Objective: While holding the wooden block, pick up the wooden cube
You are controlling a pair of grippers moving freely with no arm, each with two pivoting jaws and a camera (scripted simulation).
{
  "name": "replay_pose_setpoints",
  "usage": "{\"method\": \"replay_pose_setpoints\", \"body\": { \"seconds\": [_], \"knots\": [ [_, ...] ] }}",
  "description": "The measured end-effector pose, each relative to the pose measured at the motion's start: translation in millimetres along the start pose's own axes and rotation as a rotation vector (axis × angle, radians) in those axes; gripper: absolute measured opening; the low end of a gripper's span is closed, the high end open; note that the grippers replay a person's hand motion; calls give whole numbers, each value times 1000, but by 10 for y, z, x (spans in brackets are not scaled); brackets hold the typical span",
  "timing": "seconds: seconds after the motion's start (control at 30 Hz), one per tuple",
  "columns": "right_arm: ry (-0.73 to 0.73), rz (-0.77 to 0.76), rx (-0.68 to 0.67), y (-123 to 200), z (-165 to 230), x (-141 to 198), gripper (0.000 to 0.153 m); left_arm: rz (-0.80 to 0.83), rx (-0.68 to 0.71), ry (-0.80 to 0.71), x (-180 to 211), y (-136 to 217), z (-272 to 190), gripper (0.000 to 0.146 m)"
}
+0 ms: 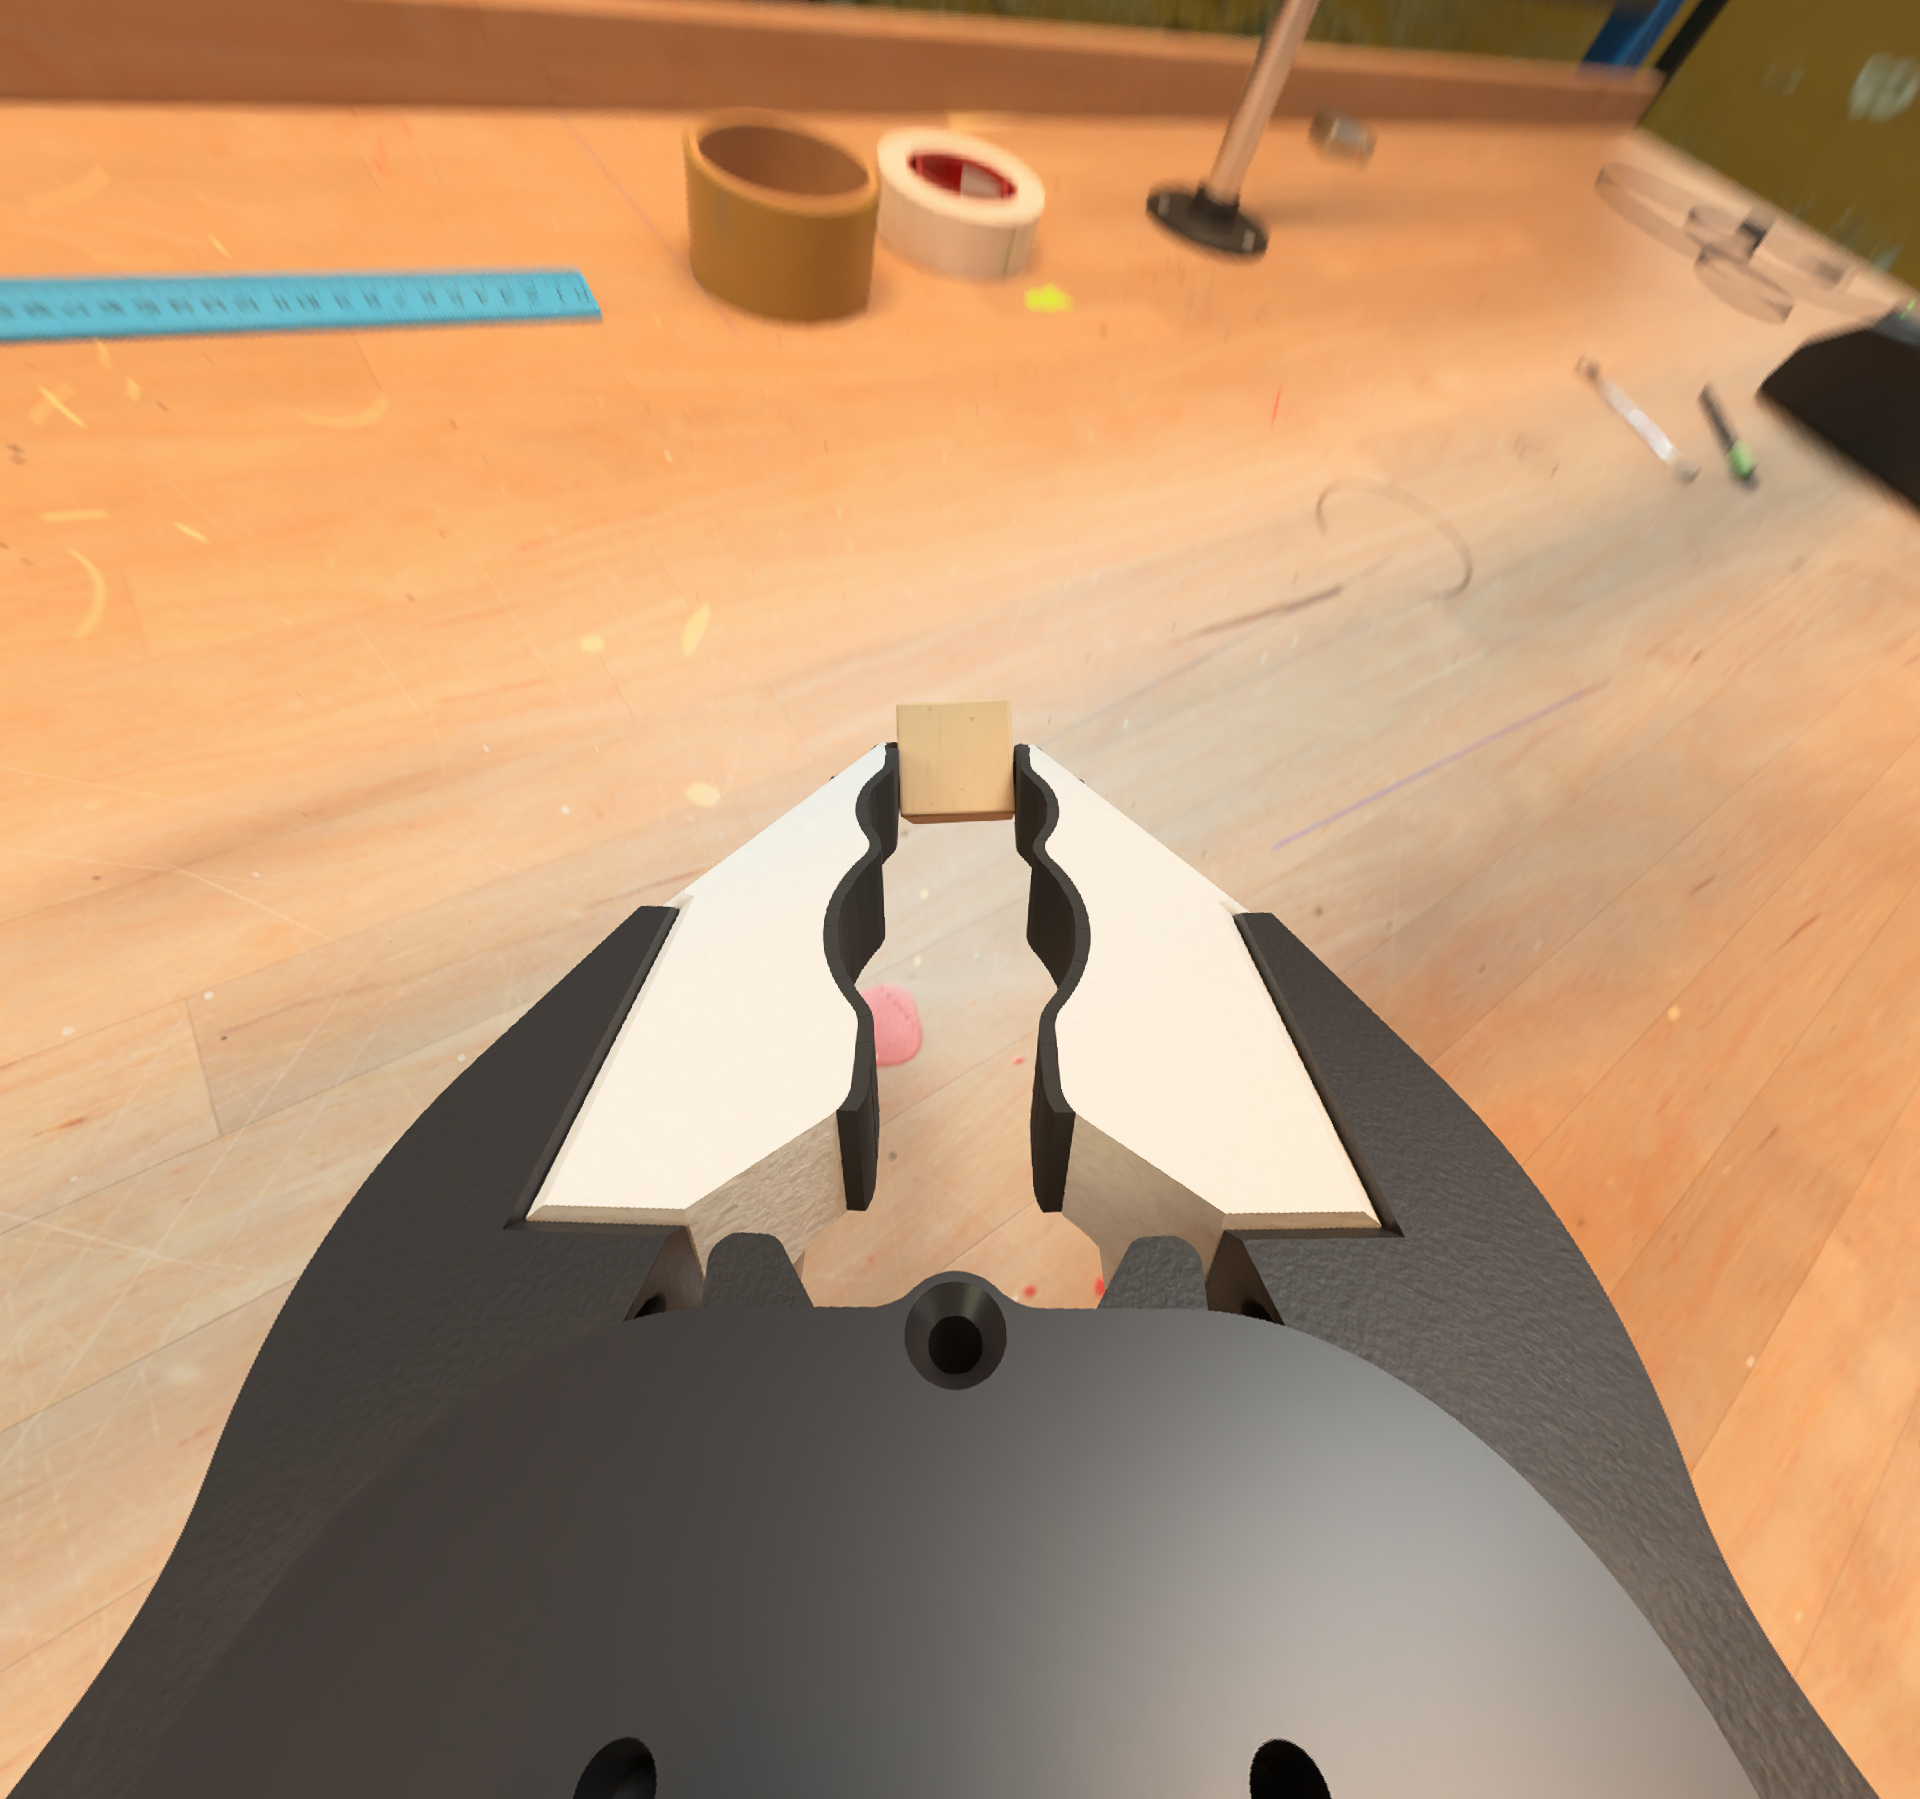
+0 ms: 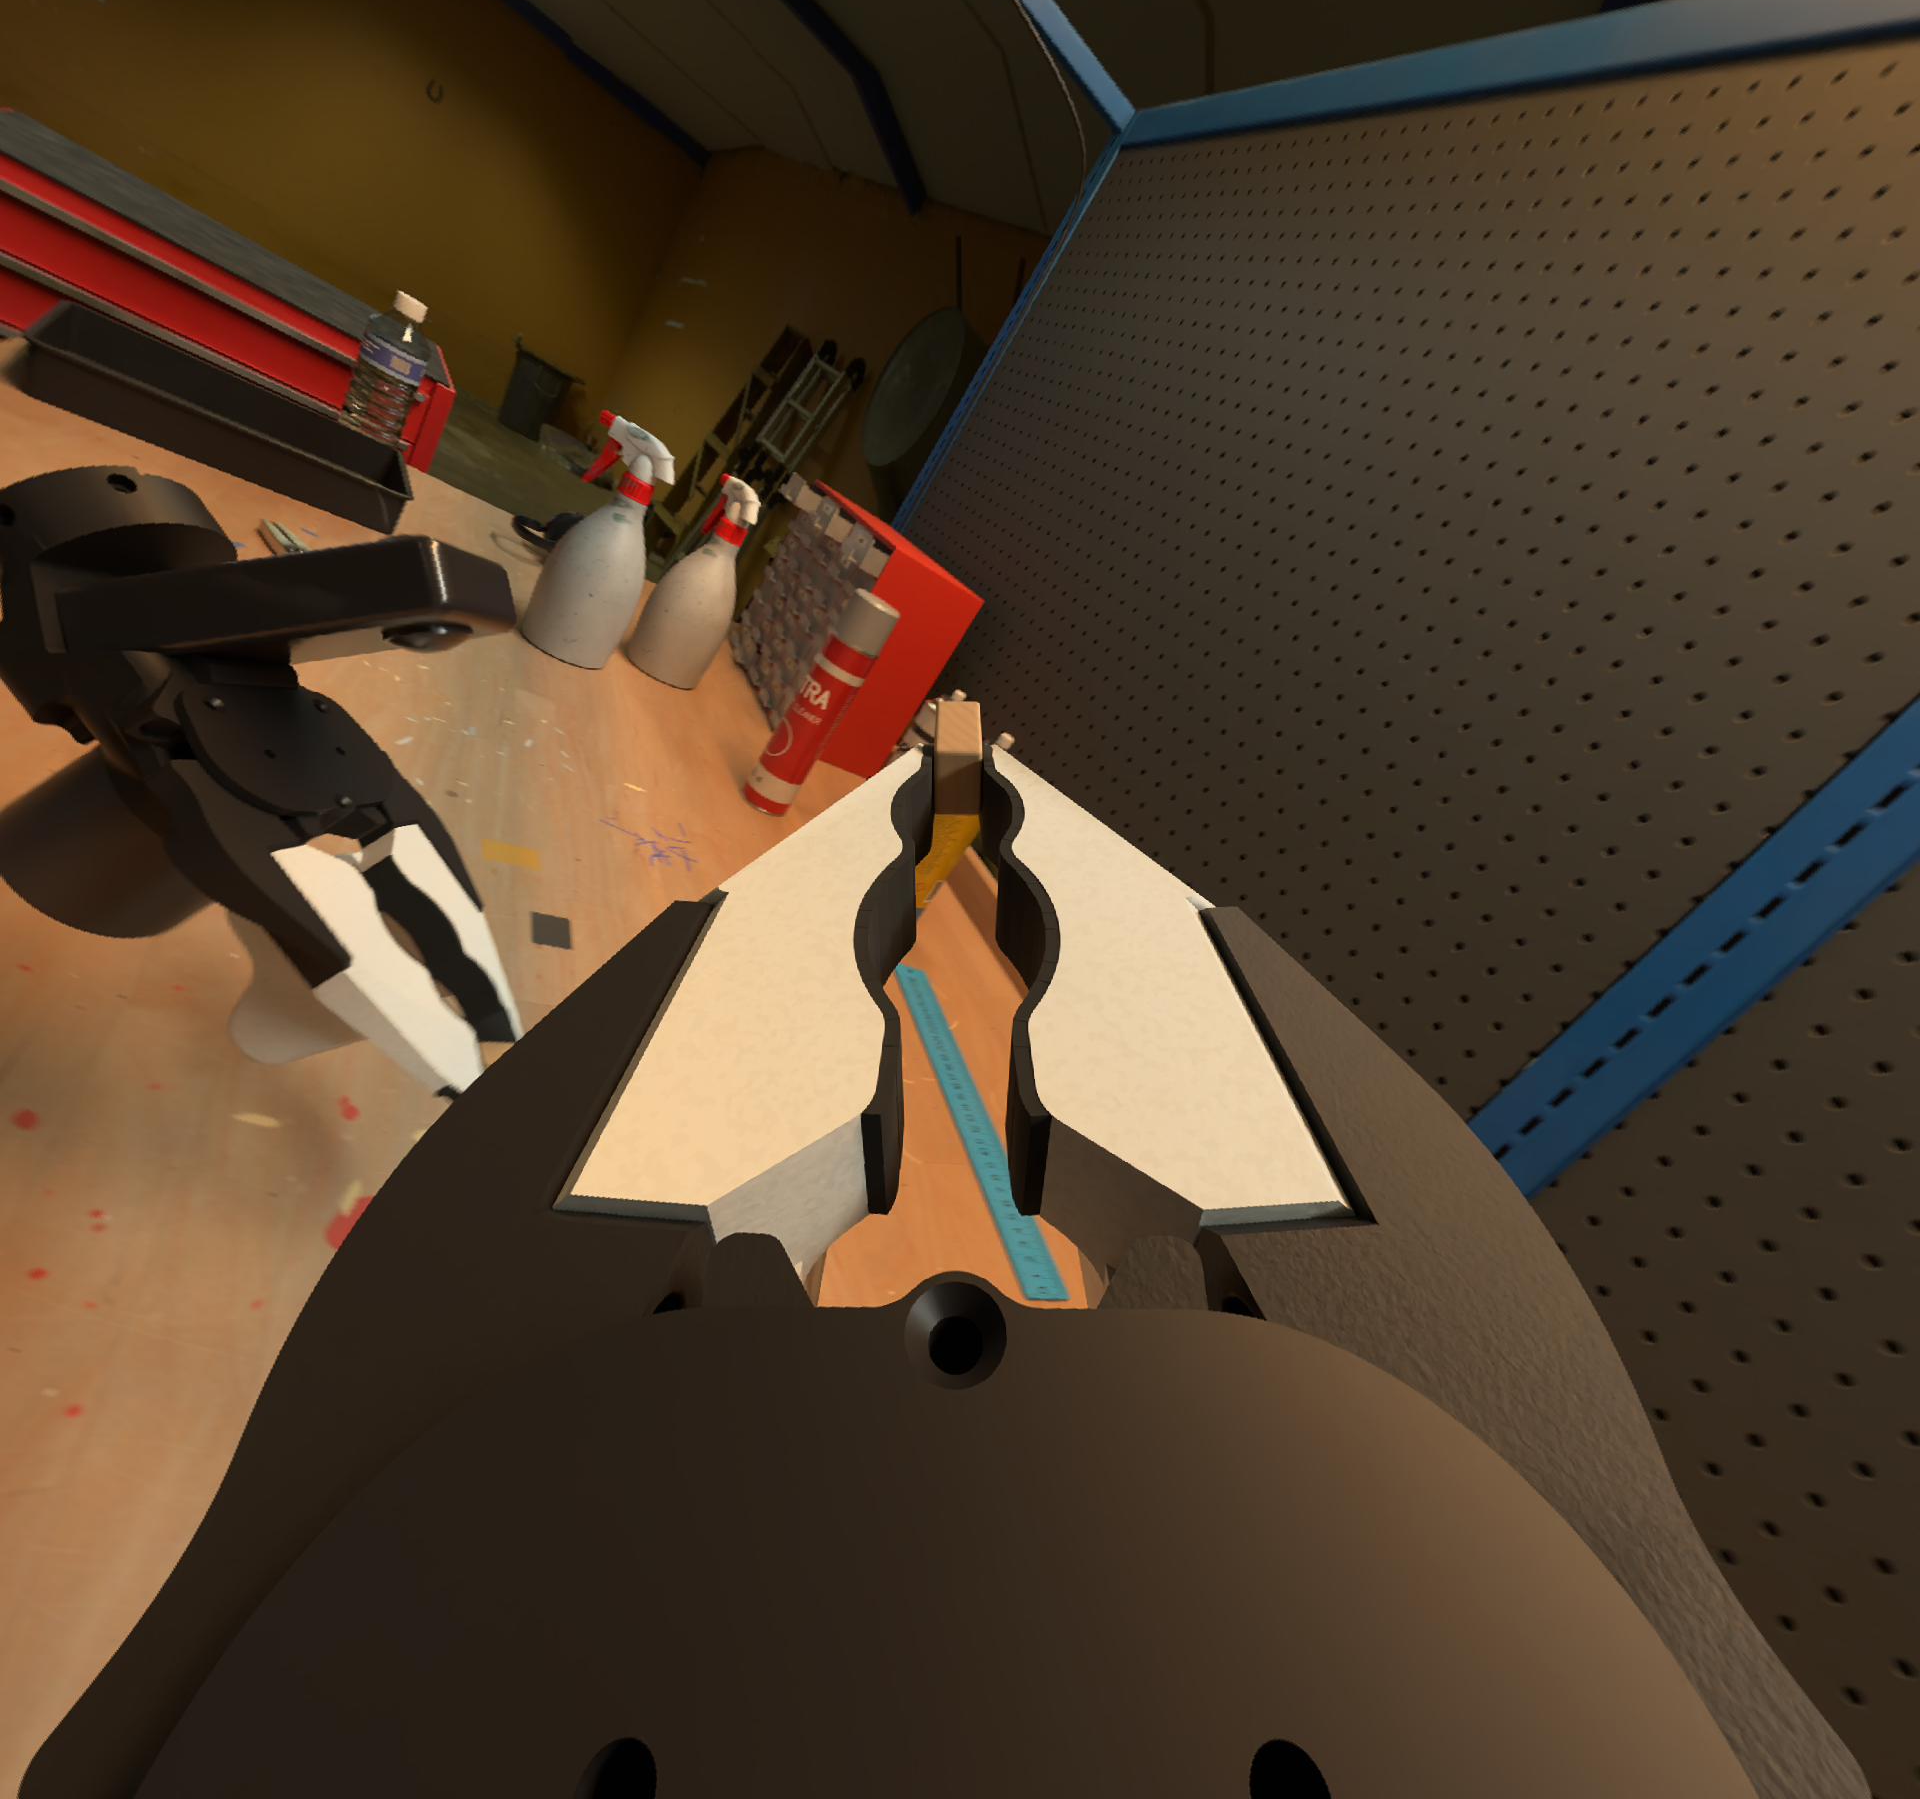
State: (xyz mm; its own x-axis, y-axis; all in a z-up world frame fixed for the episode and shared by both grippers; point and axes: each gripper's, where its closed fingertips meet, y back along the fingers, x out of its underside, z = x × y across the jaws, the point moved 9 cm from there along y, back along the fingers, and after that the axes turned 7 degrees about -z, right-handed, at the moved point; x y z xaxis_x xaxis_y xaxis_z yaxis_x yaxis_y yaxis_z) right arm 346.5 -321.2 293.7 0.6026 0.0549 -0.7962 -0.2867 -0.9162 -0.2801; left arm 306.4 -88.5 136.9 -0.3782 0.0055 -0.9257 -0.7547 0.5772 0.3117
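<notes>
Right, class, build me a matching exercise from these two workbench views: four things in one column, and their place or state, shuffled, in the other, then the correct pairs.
Column one:
1. wooden cube
2. wooden block
3. blue ruler
4. brown tape roll

Column two:
A. lying flat on the bench, far left
B. clamped at the tips of the right gripper
C. standing beside the white tape roll
D. clamped at the tips of the left gripper

Pairs: 1-D, 2-B, 3-A, 4-C
</notes>
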Motion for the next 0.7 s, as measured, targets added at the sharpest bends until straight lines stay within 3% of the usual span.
{"method": "replay_pose_setpoints", "body": {
  "seconds": [0.13, 0.33, 0.57, 0.7],
  "knots": [
    [-43, 42, -33, -145, 185, -45, 7, -146, -20, 24, -111, 174, -19, 21],
    [8, 131, -96, -304, 451, -110, 7, -291, -50, 30, -201, 358, -24, 21],
    [-8, 133, 19, -115, 131, -90, 7, -378, 32, -16, -283, 495, -63, 21],
    [-76, 179, 2, -53, 2, -23, 7, -423, 37, -40, -338, 574, -121, 21]
  ]
}}
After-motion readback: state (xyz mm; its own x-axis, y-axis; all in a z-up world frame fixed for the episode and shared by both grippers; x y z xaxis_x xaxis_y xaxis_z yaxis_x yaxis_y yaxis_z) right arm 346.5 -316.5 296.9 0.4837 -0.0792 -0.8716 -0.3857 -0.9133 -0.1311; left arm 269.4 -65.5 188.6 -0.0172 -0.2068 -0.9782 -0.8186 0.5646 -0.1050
